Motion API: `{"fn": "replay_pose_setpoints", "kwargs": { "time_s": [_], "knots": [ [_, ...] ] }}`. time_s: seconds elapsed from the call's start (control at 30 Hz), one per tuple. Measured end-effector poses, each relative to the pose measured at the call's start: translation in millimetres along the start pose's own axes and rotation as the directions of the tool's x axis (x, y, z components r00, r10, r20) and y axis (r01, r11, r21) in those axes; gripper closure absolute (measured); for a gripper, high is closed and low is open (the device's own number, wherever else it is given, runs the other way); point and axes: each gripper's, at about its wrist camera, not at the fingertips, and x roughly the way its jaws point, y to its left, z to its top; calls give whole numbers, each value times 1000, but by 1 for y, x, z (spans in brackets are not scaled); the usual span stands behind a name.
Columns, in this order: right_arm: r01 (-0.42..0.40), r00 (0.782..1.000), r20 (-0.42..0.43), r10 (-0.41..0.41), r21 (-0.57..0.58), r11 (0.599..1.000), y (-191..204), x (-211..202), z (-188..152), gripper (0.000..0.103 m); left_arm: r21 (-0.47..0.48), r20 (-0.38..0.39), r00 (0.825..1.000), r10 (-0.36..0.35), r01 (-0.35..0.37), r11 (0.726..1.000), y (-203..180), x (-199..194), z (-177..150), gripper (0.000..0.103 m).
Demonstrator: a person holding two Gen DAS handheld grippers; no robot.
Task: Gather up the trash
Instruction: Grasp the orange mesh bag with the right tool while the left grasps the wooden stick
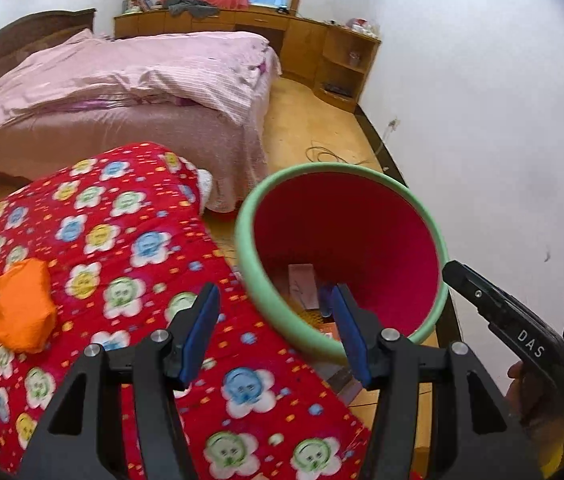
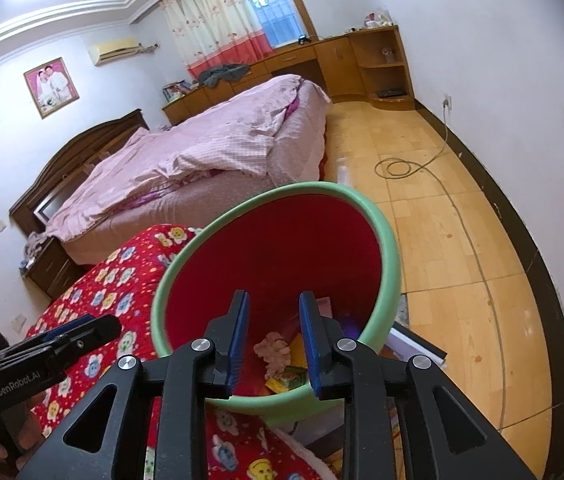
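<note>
Left gripper (image 1: 275, 304) stands spread and holding nothing, over the near rim of the red bin (image 1: 342, 184). Right gripper (image 2: 273, 316), likewise spread and holding nothing, hangs above the bin's mouth. Inside the bin lies crumpled tissue (image 2: 273, 351) among wrappers (image 2: 288, 378). An orange wad (image 1: 21, 306) rests on the floral quilt (image 1: 121, 240) beside the bin.

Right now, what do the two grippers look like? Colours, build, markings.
Both match: the left gripper and right gripper have black angular linkage frames with silver round pivot bolts and flat blue ribbed pads on the jaws. White lettering on the sides: "DAS" on the right one, "GenRobot.AI" on the left. No cables visible.
</note>
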Motion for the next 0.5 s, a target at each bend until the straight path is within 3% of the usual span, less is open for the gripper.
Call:
{"fn": "replay_pose_setpoints", "kwargs": {
  "time_s": [0.2,0.3,0.5],
  "knots": [
    [-41,999,-17,41,-32,999,23,-1,-2,68,-33,25,998,65,-64,997,27,-25,-9,45],
    [-68,997,-27,67,-52,996,39,0,-4,60,-59,34,995,93,-91,994,44,-35,-11,45],
    [-135,990,-62,129,-98,986,78,5,-8,59,-131,50,987,152,-145,981,84,-56,-17,45]
  ]
}}
